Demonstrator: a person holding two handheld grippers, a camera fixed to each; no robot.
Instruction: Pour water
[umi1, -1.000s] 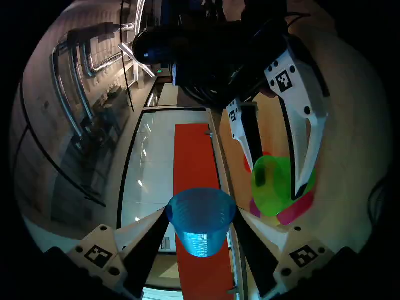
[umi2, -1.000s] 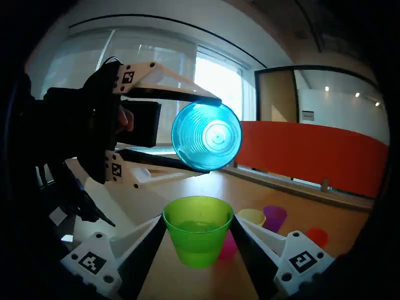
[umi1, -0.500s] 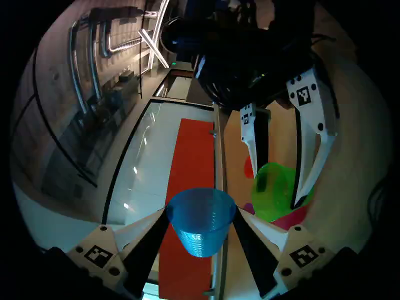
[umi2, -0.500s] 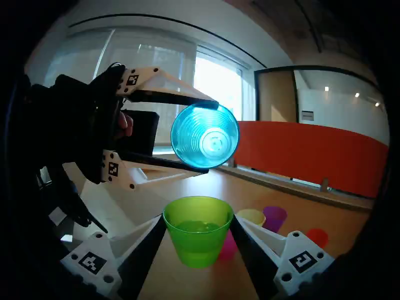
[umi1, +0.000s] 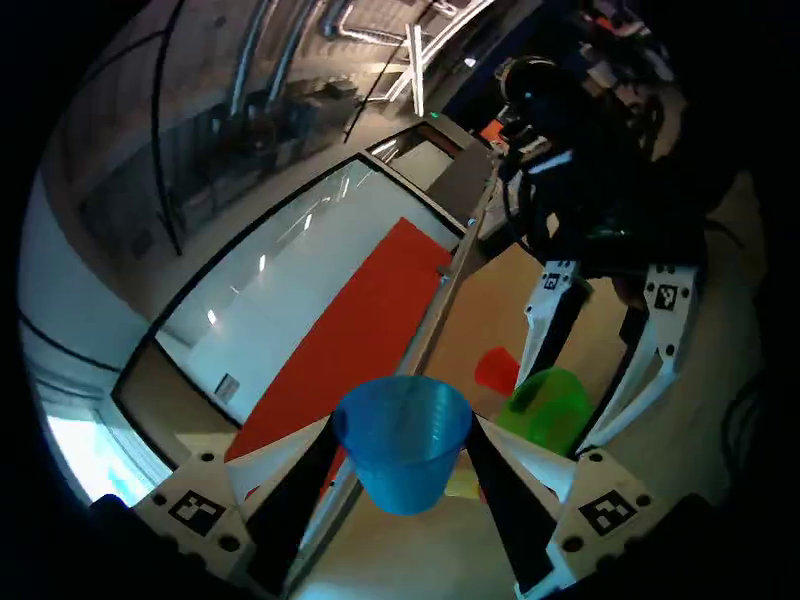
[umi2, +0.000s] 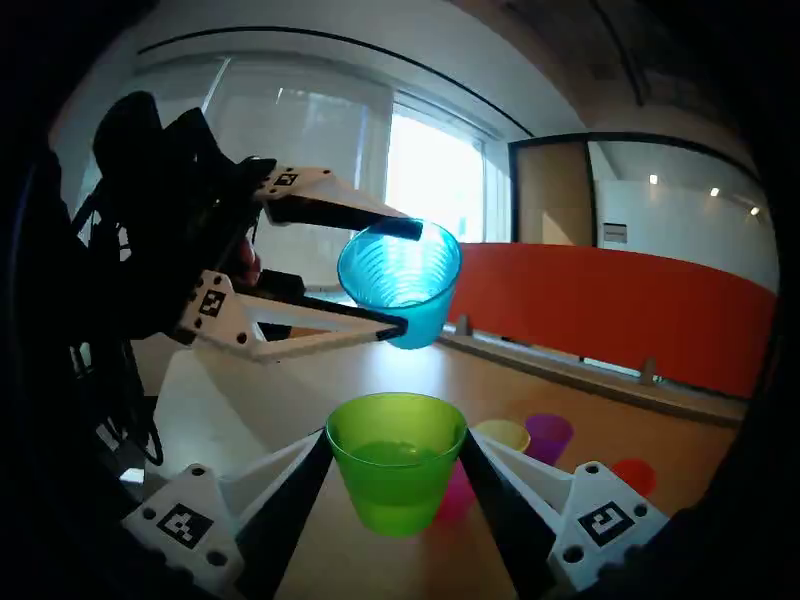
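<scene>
Pour looks done: the left claw (umi2: 403, 277), clamped on the see-through blue plastic cup (umi2: 400, 285) mid-frame, has swung it back toward upright. Meanwhile the right claw (umi2: 397, 455) grips the green plastic cup (umi2: 397, 490) bottom centre, water inside.

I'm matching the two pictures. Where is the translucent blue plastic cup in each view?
Left gripper view: the translucent blue plastic cup sits bottom centre in the left gripper.
Right gripper view: upper centre, tilted, higher up than the green plastic cup.
Shared landmark: that green plastic cup, right of centre in the left gripper view.
</scene>
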